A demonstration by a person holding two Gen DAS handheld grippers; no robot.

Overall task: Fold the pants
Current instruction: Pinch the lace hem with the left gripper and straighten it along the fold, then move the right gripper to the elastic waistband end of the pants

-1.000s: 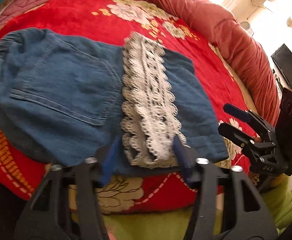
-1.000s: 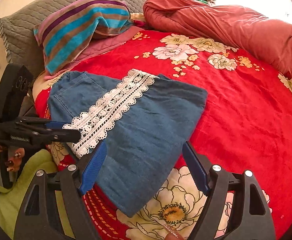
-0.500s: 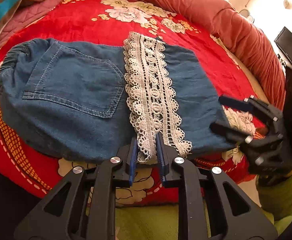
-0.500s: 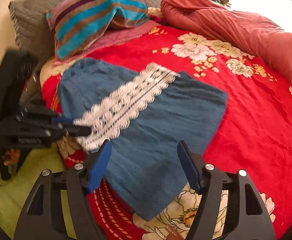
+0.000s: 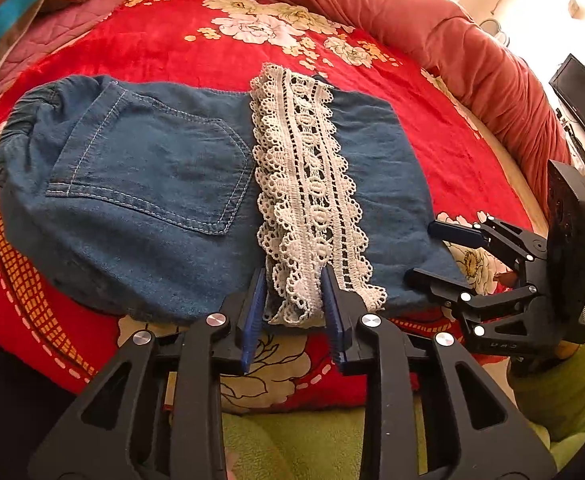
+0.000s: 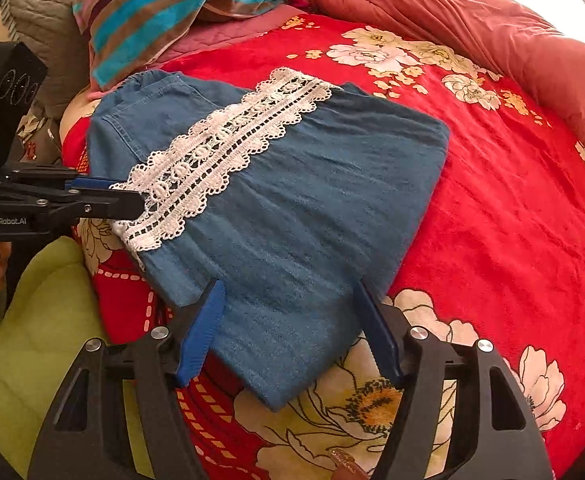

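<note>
The left gripper, pinched on the lace half a second ago, now stands partly apart around its near end. The right gripper stays wide over the pants, at 12 o'clock on the bedspread. Likely regripping before the next fold.

White lettering "GenRobot.AI" stands on the black body of the left claw, at nine o'clock in the right wrist view.

This is a home bedroom. A bed is spread with a red floral blanket, a rumpled rust-red quilt along its far side, and a striped pillow against a grey quilted headboard. A dark television stands far right.
</note>
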